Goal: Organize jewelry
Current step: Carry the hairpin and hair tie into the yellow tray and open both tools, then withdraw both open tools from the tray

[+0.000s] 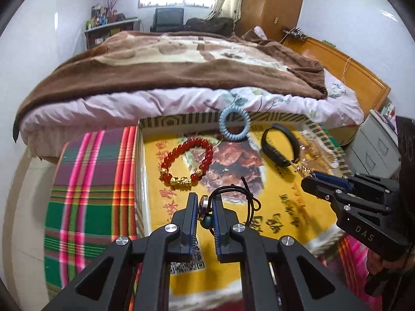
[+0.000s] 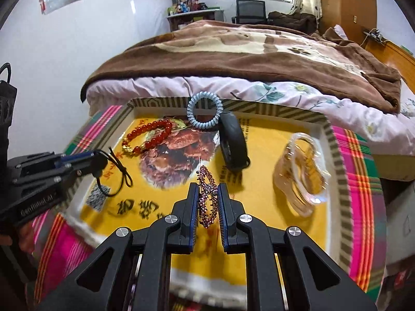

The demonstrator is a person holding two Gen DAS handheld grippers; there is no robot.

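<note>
Left wrist view shows the left gripper (image 1: 203,204) pinching a pendant (image 1: 203,205) between its pads, the disc edge-on and hard to read, a teal bead under it; its black cord (image 1: 243,194) loops out to the right over the tray (image 1: 166,121); from the right wrist view the pendant itself is hidden by the fingers and only the cord hangs down; the right gripper (image 2: 207,198) is closed on a rhinestone earring (image 2: 207,199), its hook poking up past the fingertips, its lower end cut off behind the jaws; both are held above the tray's yellow printed floor, whether touching it cannot be told; in the tray a red bead bracelet (image 1: 188,162) lies at the left, a blue coil hair tie (image 1: 234,125) leans on the far wall, a black band (image 1: 278,146) sits just beside it on the right; a clear bangle (image 2: 301,173) at the far right is blurred, its shape uncertain; the tray rests on a plaid cloth (image 1: 88,194), with a bed (image 1: 181,59) behind
</note>
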